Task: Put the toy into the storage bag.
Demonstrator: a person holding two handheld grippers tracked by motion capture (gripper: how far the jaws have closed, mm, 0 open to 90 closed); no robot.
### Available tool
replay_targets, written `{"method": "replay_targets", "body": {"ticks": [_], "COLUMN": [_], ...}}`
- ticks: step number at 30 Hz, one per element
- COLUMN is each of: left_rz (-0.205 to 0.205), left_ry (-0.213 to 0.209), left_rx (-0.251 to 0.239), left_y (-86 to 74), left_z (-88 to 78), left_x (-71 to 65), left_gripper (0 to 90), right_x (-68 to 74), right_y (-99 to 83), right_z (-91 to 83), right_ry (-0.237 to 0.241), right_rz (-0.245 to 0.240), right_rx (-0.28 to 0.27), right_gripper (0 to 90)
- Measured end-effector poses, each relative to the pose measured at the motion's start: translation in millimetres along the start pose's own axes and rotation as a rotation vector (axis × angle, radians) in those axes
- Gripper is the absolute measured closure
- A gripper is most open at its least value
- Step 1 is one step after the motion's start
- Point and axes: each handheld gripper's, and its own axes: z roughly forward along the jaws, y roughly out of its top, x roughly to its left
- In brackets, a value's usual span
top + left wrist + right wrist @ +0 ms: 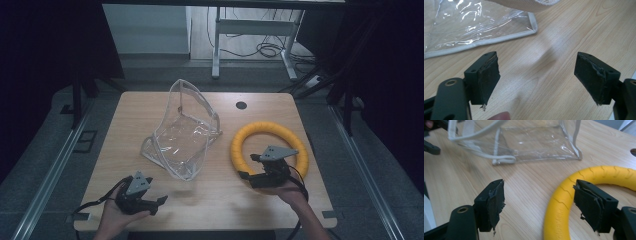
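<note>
A clear plastic bag (182, 130) with white piping stands open in the middle of the wooden table (215, 195). Right of it lies a yellow foam ring (270, 129). My right gripper (248, 166) is open at the ring's near-left part. In the right gripper view its jaws straddle the ring's tube (560, 200), one outside and one inside, without touching it. My left gripper (159, 205) is open near the front edge, below the bag, with bare wood between its pads (487, 77). The bag's corner (474, 27) lies just beyond them.
A dark round cable hole (241, 105) sits in the table's far side. Behind the table stand a white desk frame (250, 30) and loose cables on the floor. Cables trail from both grippers off the front edge. The bag (534, 142) lies beyond the right gripper.
</note>
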Motion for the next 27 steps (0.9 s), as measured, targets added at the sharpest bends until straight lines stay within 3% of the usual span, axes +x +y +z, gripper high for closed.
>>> {"method": "replay_targets", "body": {"ticks": [15, 27], "left_rz": [-0.002, -0.006], "left_ry": [-0.005, -0.007], "left_rx": [0.003, -0.003], "left_y": [0.0, 0.3], "left_z": [1.3, -0.1], "left_x": [-0.5, -0.1], "left_gripper": [20.0, 20.0], "right_x": [-21.3, -24.8], "right_y": [2.6, 0.9], "right_z": [-1.4, 6.0], "right_ry": [0.020, 0.040], "right_rz": [-0.053, -0.081], "right_rx": [0.148, 0.293], "right_gripper": [30.6, 31.9]}}
